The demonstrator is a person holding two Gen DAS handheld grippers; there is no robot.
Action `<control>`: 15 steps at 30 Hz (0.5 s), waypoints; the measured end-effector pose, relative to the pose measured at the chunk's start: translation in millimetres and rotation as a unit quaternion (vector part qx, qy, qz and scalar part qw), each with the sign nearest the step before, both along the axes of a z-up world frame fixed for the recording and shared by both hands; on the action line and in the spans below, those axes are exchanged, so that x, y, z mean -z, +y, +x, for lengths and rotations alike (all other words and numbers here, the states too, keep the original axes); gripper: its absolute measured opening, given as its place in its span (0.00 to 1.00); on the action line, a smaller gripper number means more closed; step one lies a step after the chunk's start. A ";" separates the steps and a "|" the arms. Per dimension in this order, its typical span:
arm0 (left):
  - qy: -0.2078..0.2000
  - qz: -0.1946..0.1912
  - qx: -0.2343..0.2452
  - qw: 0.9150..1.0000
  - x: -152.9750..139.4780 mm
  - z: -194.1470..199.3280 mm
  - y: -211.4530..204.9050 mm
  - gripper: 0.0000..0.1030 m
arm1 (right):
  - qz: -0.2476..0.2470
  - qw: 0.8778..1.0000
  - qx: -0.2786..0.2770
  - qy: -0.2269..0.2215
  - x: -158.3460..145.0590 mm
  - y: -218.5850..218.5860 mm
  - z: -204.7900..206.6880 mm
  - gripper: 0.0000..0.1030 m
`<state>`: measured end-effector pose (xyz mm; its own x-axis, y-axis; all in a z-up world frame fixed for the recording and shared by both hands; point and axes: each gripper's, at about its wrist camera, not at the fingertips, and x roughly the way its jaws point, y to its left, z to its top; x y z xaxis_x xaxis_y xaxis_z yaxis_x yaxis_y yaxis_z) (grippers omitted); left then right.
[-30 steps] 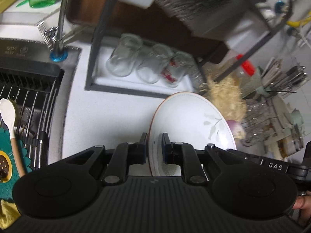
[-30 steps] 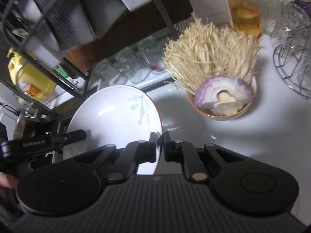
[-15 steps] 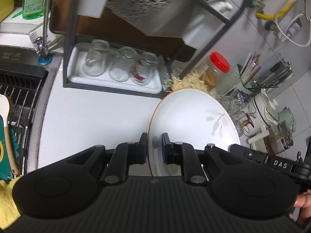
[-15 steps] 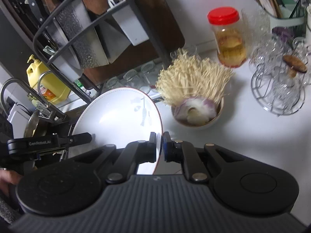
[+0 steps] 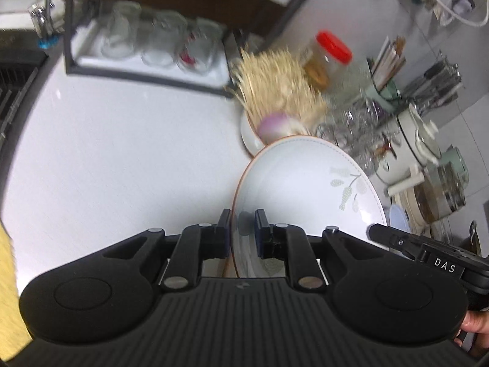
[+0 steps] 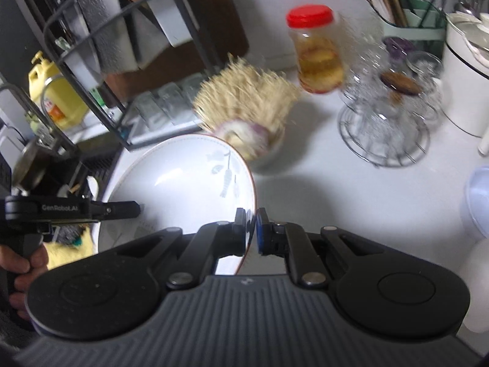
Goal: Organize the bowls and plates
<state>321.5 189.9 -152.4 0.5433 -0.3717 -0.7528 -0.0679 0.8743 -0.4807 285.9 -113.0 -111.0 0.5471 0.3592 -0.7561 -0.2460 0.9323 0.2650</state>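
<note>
**Plate carried two-handed above the counter**

Plate [image 5: 305, 183] hangs in the air between both tools, white with a leaf print and a thin brown rim, above the white counter [image 5: 122, 159]. The left gripper [image 5: 242, 229] is clenched on its near left edge; the right gripper [image 6: 250, 229] is clamped on the near right edge, jaws almost together on the thin rim. In the right view the left tool juts in over the plate's left side, gripped by a hand [image 6: 21, 272].

Risks, as I judge them: each grip bites only a narrow strip of glazed rim, so if the two hands drift apart or twist unequally the plate could lever out of one pair of pads and drop. Just beyond its far edge sits the bowl [image 5: 253, 140] of noodles and onion, with the red-capped jar [image 6: 318, 55] and glass stand [image 6: 385, 128] further right; a swing that way could clip them.

Against the earlier frames, the rack [image 5: 146, 70] with its glasses has slid left and the bowl, then hidden behind the plate, now shows clear of it. Both grips look unchanged.
</note>
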 end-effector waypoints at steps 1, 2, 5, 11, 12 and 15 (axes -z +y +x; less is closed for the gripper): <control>0.002 0.002 0.004 1.000 4.9 -1.4 -6.3 0.17 | -0.003 1.000 0.003 0.003 4.5 -4.8 -3.4 0.10; 0.006 0.004 0.004 1.000 9.9 -2.6 -12.1 0.17 | -0.003 1.000 0.007 0.008 8.4 -9.8 -5.9 0.10; 0.023 -0.001 -0.005 1.000 25.0 -3.5 -25.3 0.17 | -0.011 1.000 0.009 0.010 19.0 -19.5 -12.2 0.10; 0.055 0.006 0.005 0.998 49.3 -0.4 -44.6 0.17 | -0.016 0.999 0.022 0.030 40.2 -33.3 -12.8 0.10; 0.059 0.007 0.005 0.998 50.7 1.5 -45.0 0.17 | -0.018 0.999 0.020 0.032 42.9 -34.2 -12.7 0.10; 0.064 0.012 0.012 0.998 54.5 3.8 -50.6 0.17 | -0.023 0.999 0.015 0.038 50.7 -37.6 -9.5 0.10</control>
<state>325.3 139.3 -206.8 0.4327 -0.3639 -0.8248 -0.1063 0.8879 -0.4476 276.3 -150.5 -161.7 0.4976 0.3073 -0.8112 -0.1994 0.9506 0.2378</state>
